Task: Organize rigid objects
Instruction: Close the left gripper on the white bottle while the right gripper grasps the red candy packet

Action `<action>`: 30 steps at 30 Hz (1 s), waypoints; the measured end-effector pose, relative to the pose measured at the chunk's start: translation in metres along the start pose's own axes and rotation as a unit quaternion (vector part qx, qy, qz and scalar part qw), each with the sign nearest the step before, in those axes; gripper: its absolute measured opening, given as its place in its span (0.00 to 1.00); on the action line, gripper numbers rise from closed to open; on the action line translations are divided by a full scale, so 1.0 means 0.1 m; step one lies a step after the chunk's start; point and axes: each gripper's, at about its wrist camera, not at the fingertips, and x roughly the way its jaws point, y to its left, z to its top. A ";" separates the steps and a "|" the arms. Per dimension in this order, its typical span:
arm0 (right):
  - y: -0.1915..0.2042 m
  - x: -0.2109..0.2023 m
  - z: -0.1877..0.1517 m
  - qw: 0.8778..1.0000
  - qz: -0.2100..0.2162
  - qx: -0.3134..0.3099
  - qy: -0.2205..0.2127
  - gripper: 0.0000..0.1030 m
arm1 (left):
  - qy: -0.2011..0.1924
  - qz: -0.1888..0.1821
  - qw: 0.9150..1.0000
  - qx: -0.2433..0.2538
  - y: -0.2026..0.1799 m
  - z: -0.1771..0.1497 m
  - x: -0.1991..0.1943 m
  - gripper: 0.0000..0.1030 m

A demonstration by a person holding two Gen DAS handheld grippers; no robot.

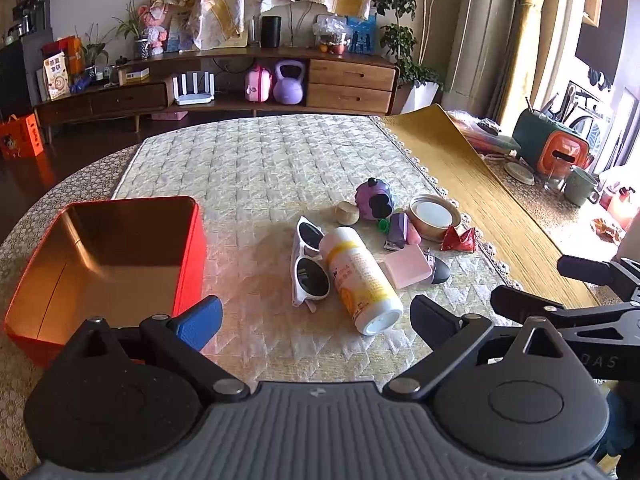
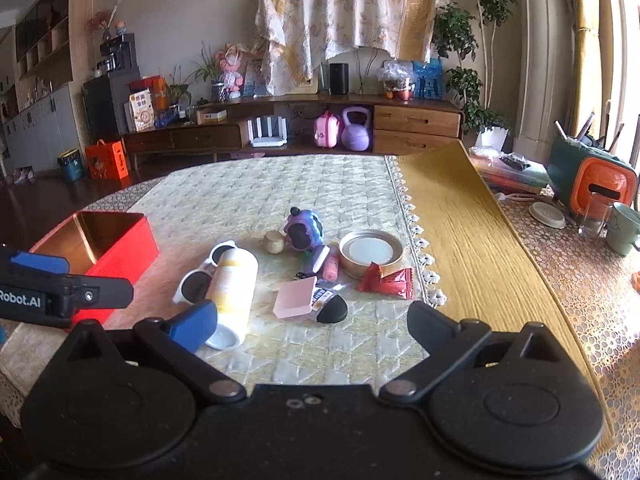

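An open red tin box with a gold inside stands at the left; it also shows in the right wrist view. A pile lies mid-table: white bottle on its side, white sunglasses, pink block, purple toy, gold lid, red packet. My left gripper is open and empty, just short of the bottle. My right gripper is open and empty, near the pink block.
A yellow mat lies right of the quilted cloth. A green and orange holder, a glass and a green mug stand at the far right. A wooden TV cabinet is behind the table.
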 end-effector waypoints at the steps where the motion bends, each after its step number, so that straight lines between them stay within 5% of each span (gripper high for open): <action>1: -0.02 0.07 -0.01 1.000 0.001 -0.007 0.008 0.96 | 0.002 -0.004 1.000 0.001 -0.02 0.01 0.05 0.98; 30: -0.71 1.19 0.19 0.998 -0.032 0.001 0.045 0.76 | 0.055 0.005 0.998 0.030 -0.54 0.14 1.11 0.92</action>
